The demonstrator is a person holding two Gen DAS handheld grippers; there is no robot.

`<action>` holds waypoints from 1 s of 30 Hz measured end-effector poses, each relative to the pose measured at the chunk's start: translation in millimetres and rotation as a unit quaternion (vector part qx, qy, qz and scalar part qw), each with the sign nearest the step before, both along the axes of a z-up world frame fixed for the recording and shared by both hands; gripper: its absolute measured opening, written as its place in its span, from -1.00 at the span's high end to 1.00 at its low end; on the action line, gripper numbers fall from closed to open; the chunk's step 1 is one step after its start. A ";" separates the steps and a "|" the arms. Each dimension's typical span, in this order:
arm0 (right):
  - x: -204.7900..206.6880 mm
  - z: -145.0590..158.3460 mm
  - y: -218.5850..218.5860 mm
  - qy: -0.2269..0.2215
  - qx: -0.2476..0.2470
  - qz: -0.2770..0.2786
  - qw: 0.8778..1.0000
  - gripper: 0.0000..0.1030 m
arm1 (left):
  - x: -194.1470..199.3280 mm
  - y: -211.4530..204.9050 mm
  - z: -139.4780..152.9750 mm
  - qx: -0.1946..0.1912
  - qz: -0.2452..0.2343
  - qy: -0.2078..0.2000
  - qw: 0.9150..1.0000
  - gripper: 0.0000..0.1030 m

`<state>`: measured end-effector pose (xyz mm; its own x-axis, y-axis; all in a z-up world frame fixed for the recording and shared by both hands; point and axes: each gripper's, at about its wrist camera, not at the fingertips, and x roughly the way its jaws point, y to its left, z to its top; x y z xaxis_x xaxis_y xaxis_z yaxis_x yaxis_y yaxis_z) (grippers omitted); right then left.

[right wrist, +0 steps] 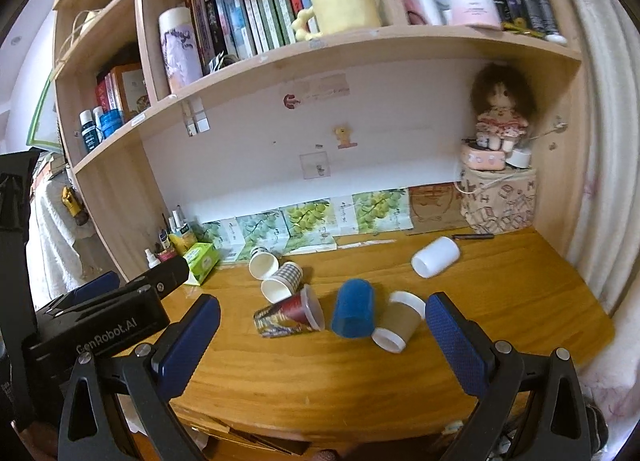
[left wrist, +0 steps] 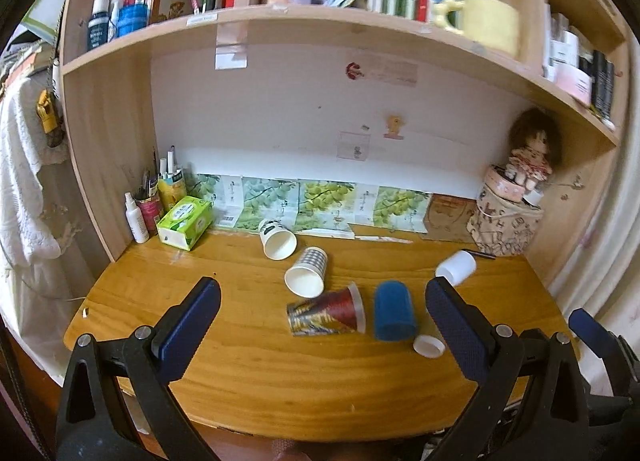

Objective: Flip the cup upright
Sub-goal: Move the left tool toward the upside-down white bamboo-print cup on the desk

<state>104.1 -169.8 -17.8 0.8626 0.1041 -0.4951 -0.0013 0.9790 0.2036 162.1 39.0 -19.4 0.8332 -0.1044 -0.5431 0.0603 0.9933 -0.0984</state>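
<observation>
Paper and plastic cups lay scattered on the wooden desk (right wrist: 360, 381), none upright on its base. A blue cup (right wrist: 353, 313) stood mouth-down near the middle. At its nine o'clock a red patterned cup (right wrist: 290, 315) lay on its side, long axis running across the desk, mouth toward the blue cup. At the blue cup's three o'clock a brown sleeved cup (right wrist: 400, 321) lay tipped, just beside it. Further back lay a checked cup (right wrist: 282, 281) and a white cup with a dark band (right wrist: 262, 261), mouths toward the viewer; a plain white cup (right wrist: 435, 257) lay apart at two o'clock.

The right gripper (right wrist: 322, 325) was spread wide and held nothing, the blue cup at its twelve o'clock, between the finger lines. The left gripper (left wrist: 322, 313) was likewise wide and unladen, the red patterned cup dead ahead. Both hung short of the cups. Judged nearer to the blue and brown cups: the right.
</observation>
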 end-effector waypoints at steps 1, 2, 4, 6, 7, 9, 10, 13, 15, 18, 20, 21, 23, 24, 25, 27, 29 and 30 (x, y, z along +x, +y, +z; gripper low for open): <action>10.7 -0.5 3.9 0.003 0.000 0.004 1.000 -1.00 | 8.1 3.5 -0.6 0.000 0.001 0.004 1.000 -0.99; 16.2 -0.6 6.1 0.005 -0.001 0.007 1.000 -1.00 | 16.2 6.4 -1.3 0.000 0.003 0.009 1.000 -0.99; 34.3 -1.4 14.2 0.010 -0.004 0.015 1.000 -1.00 | 32.2 13.0 -3.7 -0.001 0.004 0.022 1.000 -0.99; 48.8 -2.6 22.3 0.017 -0.003 0.023 1.000 -1.00 | 45.7 19.2 -6.1 -0.001 0.005 0.039 0.999 -0.99; 54.0 -3.0 25.9 0.021 -0.002 0.027 0.999 -1.00 | 54.3 23.6 -8.0 -0.004 0.002 0.051 0.999 -0.98; 68.2 -3.9 33.2 0.030 0.001 0.034 0.999 -1.00 | 68.8 32.3 -11.7 -0.011 0.001 0.071 0.997 -0.98; 76.8 -4.8 37.9 0.037 0.000 0.038 0.999 -1.00 | 75.1 36.2 -13.7 -0.013 0.002 0.079 0.997 -0.98; 95.9 -7.8 49.3 0.051 0.001 0.048 0.998 -1.00 | 93.9 46.5 -21.2 -0.016 0.000 0.108 0.994 -0.98; 108.9 -10.7 55.7 0.060 0.002 0.054 0.997 -1.00 | 104.7 53.5 -27.0 -0.021 0.001 0.126 0.992 -0.98; 129.9 -16.4 64.9 0.079 0.006 0.062 0.995 -1.00 | 121.2 64.1 -35.6 -0.025 0.005 0.149 0.989 -0.98; 141.7 -20.2 71.0 0.089 0.007 0.068 0.994 -1.00 | 132.7 72.6 -42.9 -0.031 0.010 0.163 0.986 -0.98; 149.9 -23.3 74.8 0.095 0.007 0.073 0.993 -1.00 | 138.1 77.1 -45.7 -0.033 0.013 0.168 0.985 -0.98; 163.2 -28.3 81.2 0.106 0.007 0.078 0.991 -1.00 | 152.0 85.3 -52.4 -0.038 0.018 0.179 0.983 -0.98; 170.9 -30.4 84.4 0.112 0.006 0.081 0.990 -1.00 | 158.2 88.8 -55.5 -0.039 0.019 0.186 0.982 -0.98; 178.5 -32.7 88.4 0.117 0.005 0.085 0.990 -1.00 | 167.7 93.4 -60.0 -0.042 0.020 0.195 0.980 -0.98; 190.0 -35.7 93.1 0.124 0.003 0.087 0.988 -1.00 | 183.6 101.3 -66.3 -0.048 0.022 0.207 0.977 -0.98; 205.4 -39.7 98.0 0.129 0.001 0.088 0.988 -1.00 | 199.7 108.4 -71.5 -0.052 0.024 0.216 0.975 -0.98; 211.0 -41.0 99.5 0.131 0.000 0.087 0.988 -1.00 | 208.1 111.7 -73.7 -0.052 0.025 0.221 0.974 -0.98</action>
<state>315.1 -70.3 -58.8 0.6735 0.2401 -0.6991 -0.1172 0.9685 0.2198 370.2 150.8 -93.1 0.5267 -0.1434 -0.8379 -0.0588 0.9771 -0.2043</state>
